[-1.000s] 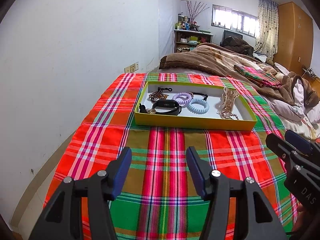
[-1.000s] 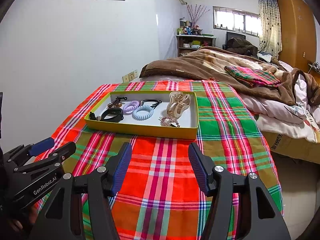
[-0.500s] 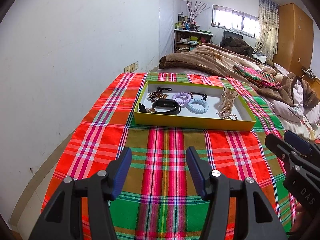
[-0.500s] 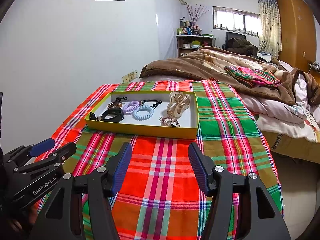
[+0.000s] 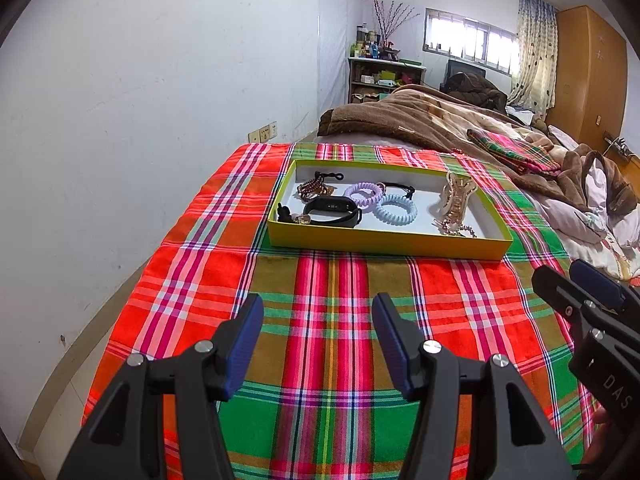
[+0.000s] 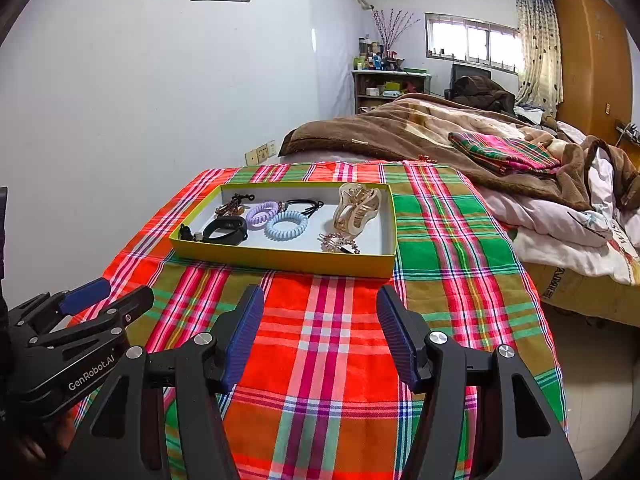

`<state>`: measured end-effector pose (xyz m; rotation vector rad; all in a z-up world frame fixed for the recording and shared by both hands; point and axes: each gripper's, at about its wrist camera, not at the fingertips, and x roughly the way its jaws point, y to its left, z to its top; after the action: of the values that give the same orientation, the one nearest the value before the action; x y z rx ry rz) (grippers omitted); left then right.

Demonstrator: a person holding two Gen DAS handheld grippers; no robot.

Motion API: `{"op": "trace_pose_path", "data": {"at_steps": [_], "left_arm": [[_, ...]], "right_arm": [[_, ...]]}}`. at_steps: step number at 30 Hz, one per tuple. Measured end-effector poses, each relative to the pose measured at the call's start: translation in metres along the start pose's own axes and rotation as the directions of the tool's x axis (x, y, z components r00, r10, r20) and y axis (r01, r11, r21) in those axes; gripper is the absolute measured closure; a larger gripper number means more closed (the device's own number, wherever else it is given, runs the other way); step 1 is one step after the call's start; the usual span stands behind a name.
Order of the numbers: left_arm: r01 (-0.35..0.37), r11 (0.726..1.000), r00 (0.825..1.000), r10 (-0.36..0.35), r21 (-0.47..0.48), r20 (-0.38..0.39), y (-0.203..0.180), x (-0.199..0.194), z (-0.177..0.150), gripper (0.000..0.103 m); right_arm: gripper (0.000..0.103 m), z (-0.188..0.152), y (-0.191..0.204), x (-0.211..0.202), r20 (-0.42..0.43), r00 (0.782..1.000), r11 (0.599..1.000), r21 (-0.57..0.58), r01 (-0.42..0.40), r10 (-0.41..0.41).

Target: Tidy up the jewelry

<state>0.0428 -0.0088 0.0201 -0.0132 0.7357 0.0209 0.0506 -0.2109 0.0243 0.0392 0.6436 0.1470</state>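
We note a white wall (image 5: pixel 140 100) on the left, a barred window (image 6: pixel 474 42) admitting daylight at the far end, a cluttered shelf (image 6: pixel 390 88) below, a wooden wardrobe (image 6: pixel 592 64), and a rumpled bed (image 5: pixel 460 120).

We see our right hand-held gripper (image 6: pixel 320 336) held wide apart and empty above the plaid cloth (image 6: pixel 440 240). Farther on sits the yellow tray (image 6: pixel 280 261), holding a blue coil band (image 6: pixel 286 225) beside a purple coil band (image 6: pixel 262 213) and a gold claw clip (image 6: pixel 356 210). Our left hand-held gripper (image 6: pixel 108 300) shows at lower left.
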Motion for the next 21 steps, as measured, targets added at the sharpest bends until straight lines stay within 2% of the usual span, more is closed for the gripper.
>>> {"op": "trace_pose_path", "data": {"at_steps": [21], "left_arm": [[0.01,1.0,1.0,-0.01,-0.004,-0.004,-0.0001,0.0015,-0.0006,0.044]], "right_arm": [[0.044,-0.0001,0.0,-0.0018,0.001,1.0,1.0,0.0,0.003,-0.003]]}}
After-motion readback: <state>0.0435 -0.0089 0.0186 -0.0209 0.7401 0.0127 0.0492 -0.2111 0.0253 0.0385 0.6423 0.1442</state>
